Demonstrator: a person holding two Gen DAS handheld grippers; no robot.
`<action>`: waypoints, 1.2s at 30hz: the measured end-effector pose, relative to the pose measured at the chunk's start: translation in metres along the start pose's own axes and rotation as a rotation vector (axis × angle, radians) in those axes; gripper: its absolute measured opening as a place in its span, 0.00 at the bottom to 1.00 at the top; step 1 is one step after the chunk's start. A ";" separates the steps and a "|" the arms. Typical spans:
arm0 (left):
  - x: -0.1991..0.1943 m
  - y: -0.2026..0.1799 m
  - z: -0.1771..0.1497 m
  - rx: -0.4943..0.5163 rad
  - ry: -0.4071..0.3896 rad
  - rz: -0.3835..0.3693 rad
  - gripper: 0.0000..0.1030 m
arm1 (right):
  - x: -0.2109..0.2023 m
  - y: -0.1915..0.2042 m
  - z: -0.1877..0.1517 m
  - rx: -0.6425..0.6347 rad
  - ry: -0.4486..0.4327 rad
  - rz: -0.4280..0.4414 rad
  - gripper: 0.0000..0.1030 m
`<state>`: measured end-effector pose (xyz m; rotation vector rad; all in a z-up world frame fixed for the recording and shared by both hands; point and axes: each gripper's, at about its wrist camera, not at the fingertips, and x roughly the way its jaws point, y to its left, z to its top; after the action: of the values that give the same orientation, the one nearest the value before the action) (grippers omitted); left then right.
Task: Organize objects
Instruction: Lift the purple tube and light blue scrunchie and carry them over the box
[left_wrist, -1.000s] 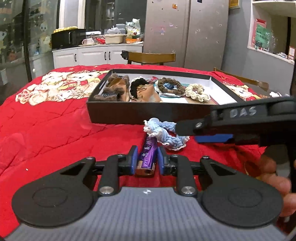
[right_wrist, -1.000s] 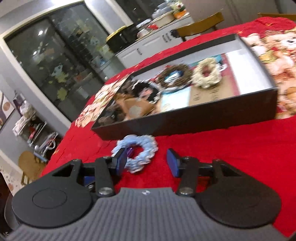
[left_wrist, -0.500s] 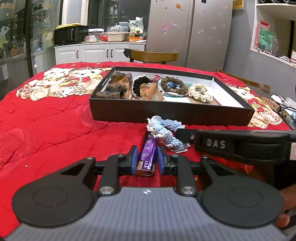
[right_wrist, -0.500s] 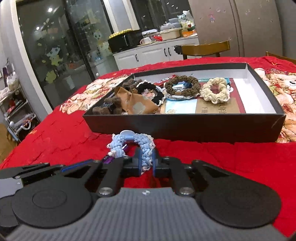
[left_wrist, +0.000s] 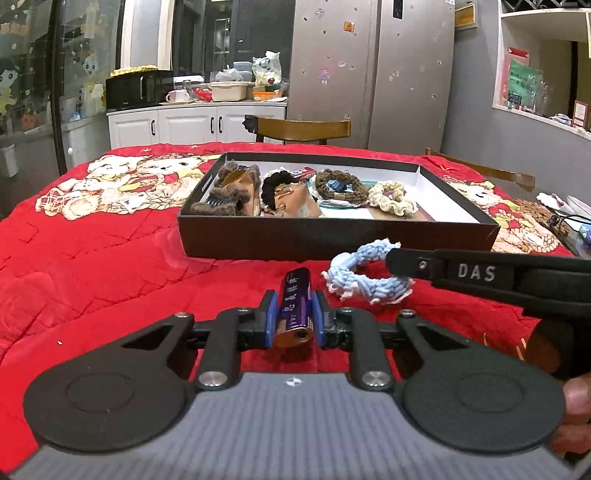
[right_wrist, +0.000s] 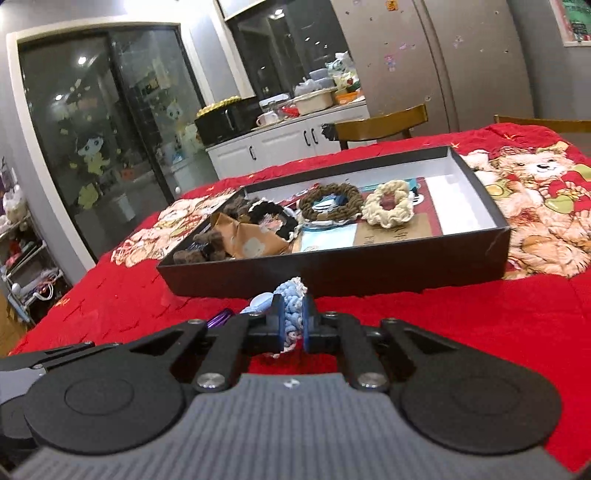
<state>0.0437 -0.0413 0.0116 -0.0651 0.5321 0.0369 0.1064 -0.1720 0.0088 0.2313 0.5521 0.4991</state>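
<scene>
The right gripper (right_wrist: 293, 319) has just squeezed its fingers onto a fluffy light-blue hair scrunchie (left_wrist: 364, 273), just above the red blanket (left_wrist: 110, 266) by the black box (left_wrist: 332, 240). The left gripper (left_wrist: 294, 319) pinches a shiny purple tube (left_wrist: 294, 299).

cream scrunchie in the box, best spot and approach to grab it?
Grip the cream scrunchie across one side of its ring, one pad in the centre hole and one outside. It lies flat on the floor of the black box, walled on every side, so come from above. Take the right-hand arc: the brown scrunchie crowds its left edge, while bare floor lies to its right.
</scene>
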 end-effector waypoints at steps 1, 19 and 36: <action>0.000 0.001 0.000 -0.003 0.003 -0.002 0.23 | -0.002 -0.002 0.000 0.011 -0.007 0.007 0.10; -0.013 0.009 -0.010 -0.059 0.057 -0.040 0.22 | -0.016 -0.011 0.002 0.064 -0.055 0.017 0.10; -0.052 0.008 0.015 -0.012 -0.046 -0.031 0.22 | -0.043 0.009 0.050 0.036 -0.162 0.032 0.10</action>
<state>0.0064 -0.0328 0.0501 -0.0836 0.4844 0.0112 0.0994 -0.1899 0.0726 0.3127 0.4007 0.4963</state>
